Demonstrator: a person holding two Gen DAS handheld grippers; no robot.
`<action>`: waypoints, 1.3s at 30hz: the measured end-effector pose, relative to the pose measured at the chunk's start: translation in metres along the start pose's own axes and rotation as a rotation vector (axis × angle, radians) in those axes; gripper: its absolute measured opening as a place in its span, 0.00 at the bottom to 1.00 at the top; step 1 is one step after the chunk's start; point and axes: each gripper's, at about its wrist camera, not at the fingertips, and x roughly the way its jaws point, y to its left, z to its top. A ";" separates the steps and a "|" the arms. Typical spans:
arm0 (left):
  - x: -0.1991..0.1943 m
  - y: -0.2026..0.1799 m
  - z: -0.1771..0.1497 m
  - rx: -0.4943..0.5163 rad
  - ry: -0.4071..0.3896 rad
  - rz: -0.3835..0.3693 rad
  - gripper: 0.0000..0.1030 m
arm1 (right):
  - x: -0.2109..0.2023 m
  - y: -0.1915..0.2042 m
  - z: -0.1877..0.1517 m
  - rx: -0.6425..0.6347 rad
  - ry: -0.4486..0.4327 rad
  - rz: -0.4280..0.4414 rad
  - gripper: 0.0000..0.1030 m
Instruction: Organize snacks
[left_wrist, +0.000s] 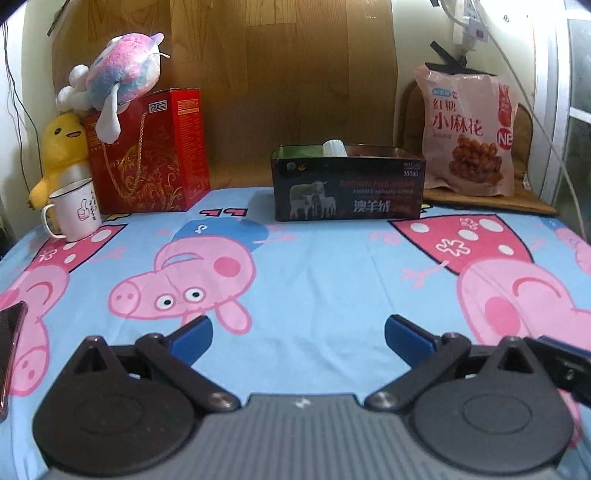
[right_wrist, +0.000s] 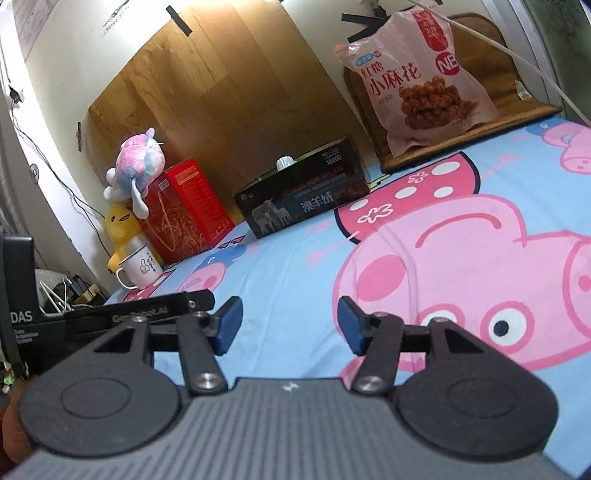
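A pink snack bag (left_wrist: 467, 131) printed with brown twists leans upright at the back right on a brown mat; it also shows in the right wrist view (right_wrist: 415, 77). A black open box (left_wrist: 347, 182) with a sheep picture stands at the back centre, a white ribbed cap (left_wrist: 334, 147) sticking out of it; the box (right_wrist: 303, 197) shows in the right wrist view too. My left gripper (left_wrist: 298, 339) is open and empty, low over the cartoon-pig cloth. My right gripper (right_wrist: 291, 324) is open and empty, near the cloth's front.
A red gift box (left_wrist: 155, 155) stands at the back left with a pink-blue plush (left_wrist: 118, 75) on it. A yellow duck plush (left_wrist: 61, 147) and a white mug (left_wrist: 75, 210) sit beside it. A dark flat object (left_wrist: 9, 332) lies at the left edge. The left gripper's body (right_wrist: 110, 317) is left of my right gripper.
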 end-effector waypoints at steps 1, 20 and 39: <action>0.000 -0.001 -0.001 0.000 0.001 -0.001 1.00 | -0.001 0.001 0.000 -0.007 -0.006 -0.002 0.58; 0.005 -0.008 -0.008 0.024 -0.021 0.062 1.00 | -0.006 0.000 -0.005 -0.012 -0.048 -0.029 0.58; 0.016 -0.006 -0.012 0.044 0.000 0.083 1.00 | -0.004 0.001 -0.006 -0.020 -0.066 -0.055 0.58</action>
